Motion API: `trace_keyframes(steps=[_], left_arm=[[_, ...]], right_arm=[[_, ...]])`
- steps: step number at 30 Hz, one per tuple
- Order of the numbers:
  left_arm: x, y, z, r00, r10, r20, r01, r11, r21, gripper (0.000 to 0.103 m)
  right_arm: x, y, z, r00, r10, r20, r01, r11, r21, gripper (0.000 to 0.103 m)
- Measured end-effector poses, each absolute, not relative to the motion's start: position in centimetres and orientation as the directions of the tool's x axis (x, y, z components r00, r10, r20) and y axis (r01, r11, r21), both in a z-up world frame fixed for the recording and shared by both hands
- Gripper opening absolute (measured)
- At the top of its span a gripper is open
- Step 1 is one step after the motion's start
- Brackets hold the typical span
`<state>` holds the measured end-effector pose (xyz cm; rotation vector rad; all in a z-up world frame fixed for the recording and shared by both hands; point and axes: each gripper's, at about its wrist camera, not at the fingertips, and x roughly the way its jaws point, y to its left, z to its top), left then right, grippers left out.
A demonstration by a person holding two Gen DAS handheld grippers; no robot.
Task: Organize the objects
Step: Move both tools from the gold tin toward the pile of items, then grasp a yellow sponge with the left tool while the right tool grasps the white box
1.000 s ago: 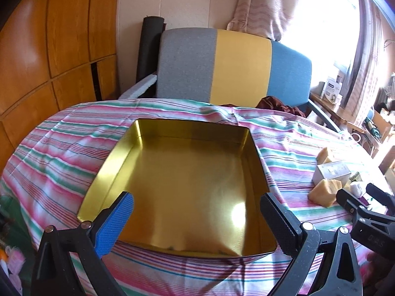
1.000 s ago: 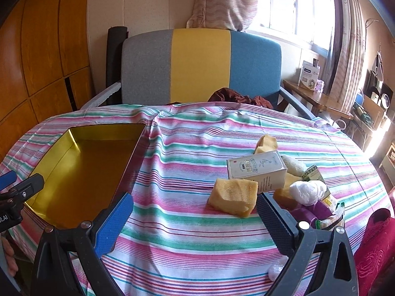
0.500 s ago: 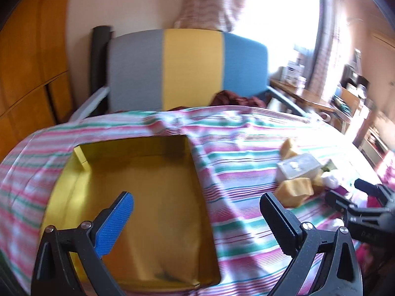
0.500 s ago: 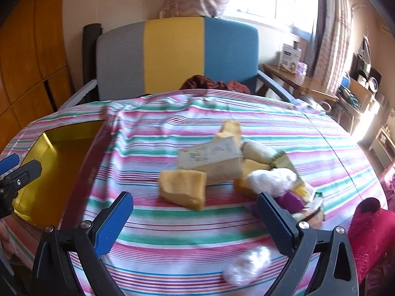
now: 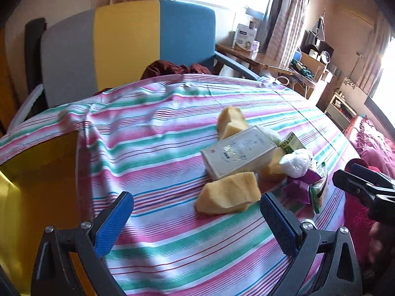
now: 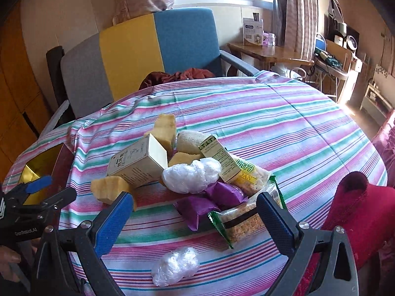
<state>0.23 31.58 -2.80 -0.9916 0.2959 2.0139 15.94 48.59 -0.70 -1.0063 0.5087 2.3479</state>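
A pile of objects lies on the striped tablecloth (image 5: 160, 148): yellow sponge pieces (image 5: 228, 193), a cream box (image 5: 238, 153), a white plastic-wrapped ball (image 6: 191, 176), purple packets (image 6: 212, 201), a green cracker pack (image 6: 244, 209) and a loose plastic ball (image 6: 175, 266). The gold tin (image 5: 32, 192) sits at the left. My left gripper (image 5: 196, 218) is open and empty just short of the near sponge. My right gripper (image 6: 191, 218) is open and empty over the purple packets.
A grey, yellow and blue chair (image 6: 138, 56) stands behind the table with a dark red cloth (image 6: 180, 75) on its seat. A red cushion (image 6: 360, 212) lies at the table's right edge. A wooden desk (image 6: 269, 51) with boxes is by the window.
Both grippers have swung right, away from the gold tin and toward the pile of objects. The tin has slid to the left edge of both views. Both stayed open.
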Motion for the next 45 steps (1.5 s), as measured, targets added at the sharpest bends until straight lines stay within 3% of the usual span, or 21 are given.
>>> trace_keyframes(steps=[3, 9, 14, 23, 28, 32, 38, 45], left_arm=[[0.5, 34.0, -4.2, -0.293, 0.572, -0.766, -0.793, -0.593, -0.139, 0.103], [0.1, 37.3, -6.7, -0.327, 0.495, -0.805, -0.770, -0.633, -0.076, 0.102], [-0.3, 37.0, -7.8, -0.255, 0.537, -0.804, -0.764, -0.622, -0.173, 0.065], [1.2, 31.8, -5.0, -0.266, 0.599, -0.755, -0.784, -0.590, -0.192, 0.063], [1.4, 28.0, -3.0, -0.282, 0.632, -0.722, -0.788, -0.581, -0.201, 0.064], [1.2, 25.2, -2.1, -0.301, 0.647, -0.701, -0.775, -0.594, -0.215, 0.064], [0.9, 21.4, -1.5, -0.332, 0.647, -0.686, -0.743, -0.628, -0.233, 0.065], [-0.6, 17.4, -1.3, -0.358, 0.645, -0.675, -0.686, -0.672, -0.278, 0.065]], right_arm=[[16.4, 49.9, -1.7, -0.614, 0.226, -0.756, -0.593, -0.765, 0.252, 0.102], [17.3, 50.8, -1.7, -0.671, 0.193, -0.716, -0.588, -0.727, 0.354, 0.102], [17.5, 51.0, -1.8, -0.679, 0.179, -0.712, -0.581, -0.723, 0.373, 0.102], [15.7, 50.2, -2.0, -0.619, 0.139, -0.773, -0.548, -0.781, 0.299, 0.102], [11.3, 47.5, -1.3, -0.562, 0.076, -0.824, -0.326, -0.936, 0.136, 0.102], [6.5, 45.4, -0.6, -0.518, 0.105, -0.849, -0.093, -0.994, -0.066, 0.102], [-0.3, 43.1, -2.1, -0.388, 0.201, -0.899, 0.255, -0.915, -0.314, 0.102], [-4.0, 41.2, -6.4, -0.214, 0.306, -0.928, 0.527, -0.763, -0.373, 0.102]])
